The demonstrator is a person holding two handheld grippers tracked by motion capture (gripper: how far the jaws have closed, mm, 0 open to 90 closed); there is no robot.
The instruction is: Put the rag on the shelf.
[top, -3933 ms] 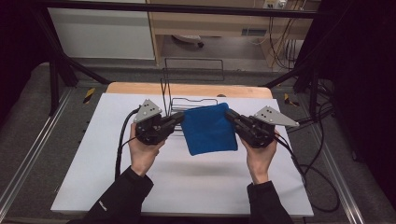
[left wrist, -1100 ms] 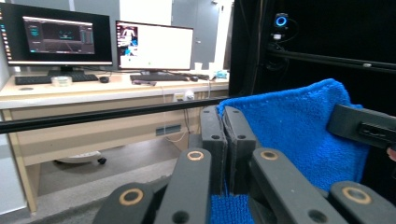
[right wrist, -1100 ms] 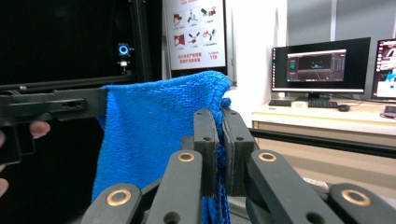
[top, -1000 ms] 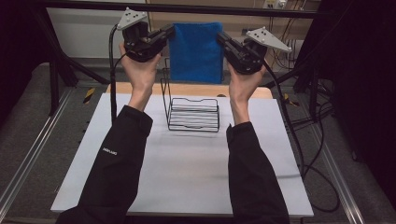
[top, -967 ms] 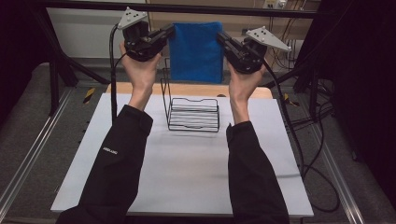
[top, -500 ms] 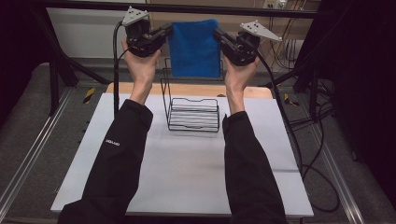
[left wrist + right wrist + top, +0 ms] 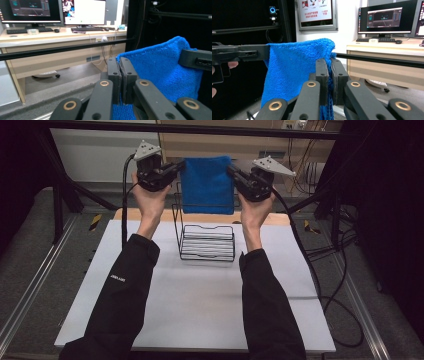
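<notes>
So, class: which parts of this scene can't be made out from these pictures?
- High view: rear of the wire rack is hidden behind the hanging blue cloth.
- Left gripper view: the cloth's bottom is cut off by the frame edge.
- Right gripper view: text on the wall poster is too small.

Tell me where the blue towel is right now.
In the high view the blue towel hangs stretched between the left gripper and right gripper, above the wire rack.
</notes>
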